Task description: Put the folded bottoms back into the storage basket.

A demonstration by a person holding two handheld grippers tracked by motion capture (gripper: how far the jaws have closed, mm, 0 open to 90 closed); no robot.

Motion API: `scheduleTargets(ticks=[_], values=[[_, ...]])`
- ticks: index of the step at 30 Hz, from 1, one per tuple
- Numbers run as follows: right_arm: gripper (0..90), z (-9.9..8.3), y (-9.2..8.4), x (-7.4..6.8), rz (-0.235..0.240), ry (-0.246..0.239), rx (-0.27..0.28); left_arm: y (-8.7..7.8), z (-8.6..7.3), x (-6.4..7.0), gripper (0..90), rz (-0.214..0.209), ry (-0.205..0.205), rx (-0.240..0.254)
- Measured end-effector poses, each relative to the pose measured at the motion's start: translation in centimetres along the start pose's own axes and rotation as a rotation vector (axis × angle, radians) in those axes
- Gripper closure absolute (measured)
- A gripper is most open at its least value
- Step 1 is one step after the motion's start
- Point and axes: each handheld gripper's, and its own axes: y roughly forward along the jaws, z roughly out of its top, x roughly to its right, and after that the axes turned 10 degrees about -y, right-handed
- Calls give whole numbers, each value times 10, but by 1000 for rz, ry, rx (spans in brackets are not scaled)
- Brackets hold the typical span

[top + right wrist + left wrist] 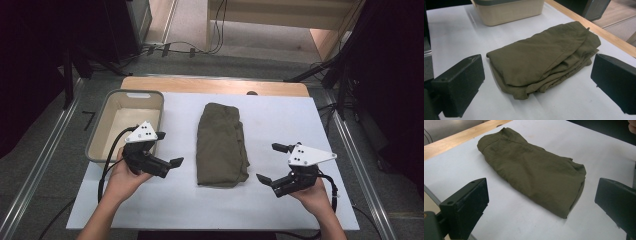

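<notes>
A folded olive-green garment [221, 146] lies flat on the white sheet [280, 120] that covers the bench, about in the middle of it, with its long side running away from the person. In the right gripper view the garment [541, 60] shows several stacked layers at its near edge, and in the left gripper view the garment [534, 170] shows a smooth top face.

The left gripper [170, 162] is held in the person's left hand [122, 177] to the left of the garment, near it but not touching. Its jaws stand wide open and hold nothing; they point toward the garment. The right gripper [272, 162] is held in the right hand [315, 195] to the right of the garment, also near and apart from it. Its jaws are wide open too, and empty.

A beige bin [125, 122] with a grey rim stands to the left of the garment, just behind the left gripper.
</notes>
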Motion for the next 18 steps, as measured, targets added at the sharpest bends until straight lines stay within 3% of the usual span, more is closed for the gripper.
scheduleTargets(ticks=[18], values=[[0, -9, 29, -10, 80, -34, -51, 2, -1, -2, 0, -7, -19, -13]])
